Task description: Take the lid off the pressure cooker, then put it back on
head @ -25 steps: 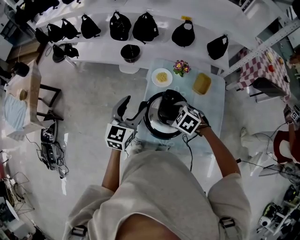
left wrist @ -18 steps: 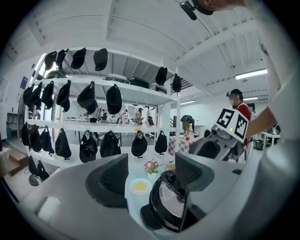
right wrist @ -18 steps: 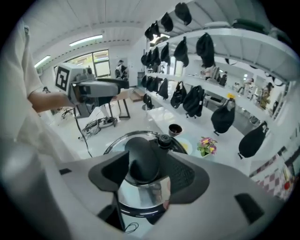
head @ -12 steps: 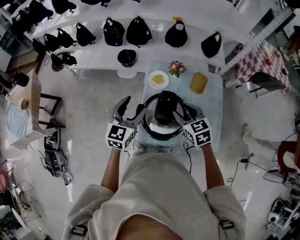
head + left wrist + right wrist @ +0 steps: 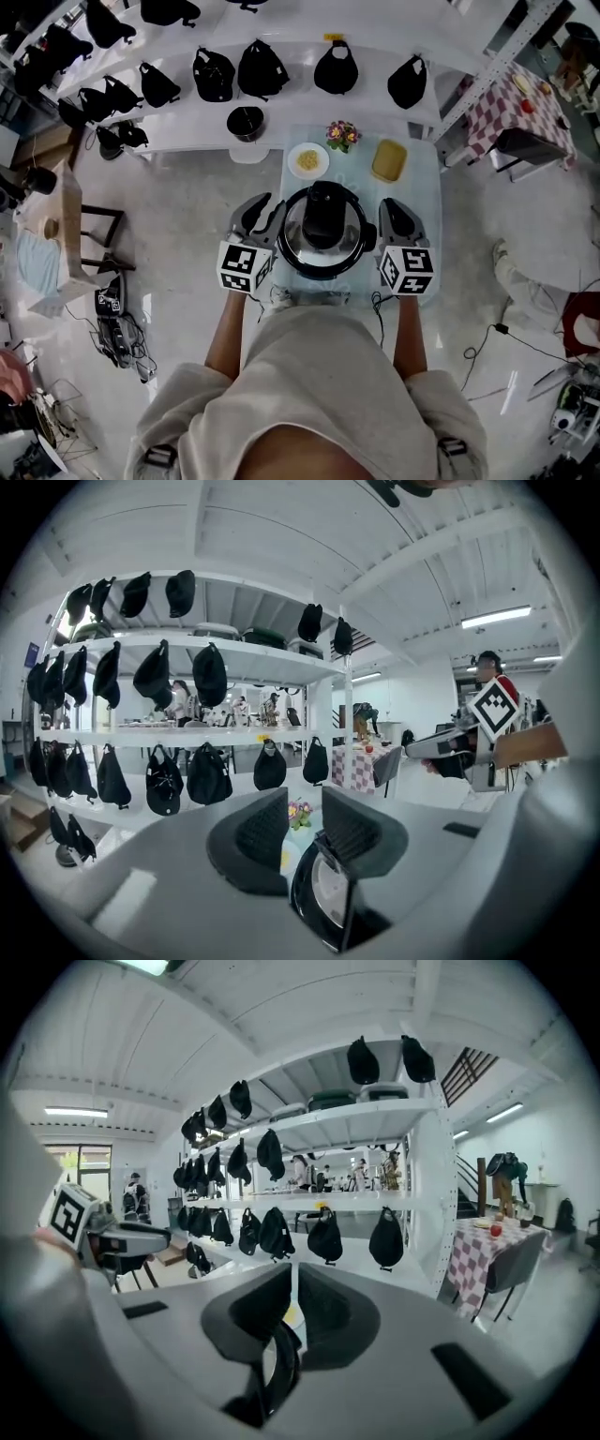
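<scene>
The pressure cooker [image 5: 322, 234] stands on a small glass table [image 5: 412, 187], its steel lid with the black handle [image 5: 323, 217] sitting on top. My left gripper [image 5: 261, 210] is just left of the pot. Its jaws have just been closing and stand partly open, with nothing between them. In the left gripper view the cooker's rim [image 5: 323, 902] shows below the left gripper [image 5: 305, 822]. My right gripper [image 5: 398, 214] is off the pot's right side. Its jaws have just been closing to a thin slit, empty. The pot's edge [image 5: 277, 1372] lies under the right gripper [image 5: 292, 1302].
Behind the cooker on the table are a white plate of yellow food [image 5: 307, 159], a small flower bunch [image 5: 341, 133] and a yellow block [image 5: 388, 159]. White shelves with black caps [image 5: 262, 67] and a black bowl [image 5: 245, 122] run behind. A checkered table [image 5: 525, 103] is far right.
The right gripper has come off the lid's handle, swung out to the pot's right side and closed its jaws. The left gripper's jaws have narrowed and it has shifted slightly.
</scene>
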The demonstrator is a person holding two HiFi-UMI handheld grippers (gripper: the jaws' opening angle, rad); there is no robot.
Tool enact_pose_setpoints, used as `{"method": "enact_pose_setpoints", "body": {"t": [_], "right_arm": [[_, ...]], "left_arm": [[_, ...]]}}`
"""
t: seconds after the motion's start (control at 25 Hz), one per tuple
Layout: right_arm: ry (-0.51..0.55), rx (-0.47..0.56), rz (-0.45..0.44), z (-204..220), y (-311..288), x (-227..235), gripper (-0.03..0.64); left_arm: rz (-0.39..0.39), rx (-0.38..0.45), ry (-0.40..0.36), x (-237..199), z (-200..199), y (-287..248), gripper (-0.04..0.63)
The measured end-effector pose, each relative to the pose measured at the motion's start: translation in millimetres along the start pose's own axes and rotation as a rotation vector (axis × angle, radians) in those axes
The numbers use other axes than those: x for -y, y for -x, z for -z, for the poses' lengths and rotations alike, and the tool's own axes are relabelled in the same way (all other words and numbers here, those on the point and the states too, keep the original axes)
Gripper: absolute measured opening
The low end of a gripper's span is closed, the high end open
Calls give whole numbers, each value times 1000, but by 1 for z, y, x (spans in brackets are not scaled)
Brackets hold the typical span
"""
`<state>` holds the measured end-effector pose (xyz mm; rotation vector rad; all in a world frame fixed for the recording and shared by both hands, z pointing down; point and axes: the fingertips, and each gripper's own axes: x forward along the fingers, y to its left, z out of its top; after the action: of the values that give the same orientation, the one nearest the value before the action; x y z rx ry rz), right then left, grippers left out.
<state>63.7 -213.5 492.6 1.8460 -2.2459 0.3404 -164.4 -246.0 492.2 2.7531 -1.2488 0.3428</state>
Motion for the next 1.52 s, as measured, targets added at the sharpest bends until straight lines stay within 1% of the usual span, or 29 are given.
{"method": "enact_pose_setpoints", "body": {"t": [0.08,0.12,0.2,0.36,1.0,1.52], "right_arm": [[15,21,41,1,7,8,2],[21,27,58,2,9,11,2],[22,37,84,4,15,15,0],[63,19,123,9,20,20,0],[63,-42,57,19,15,7,-1],[77,-52,52,19,12,4,-2]], "left_arm": [[6,2,-6,4,1,-2,61],[10,5,-10,6,1,-3,33],[13,11,-16,9,0,-5,16],[14,9,-32,12,0,-8,11],[-2,0,-19,8,2,-7,9],[2,-1,-17,8,2,-8,9]]}}
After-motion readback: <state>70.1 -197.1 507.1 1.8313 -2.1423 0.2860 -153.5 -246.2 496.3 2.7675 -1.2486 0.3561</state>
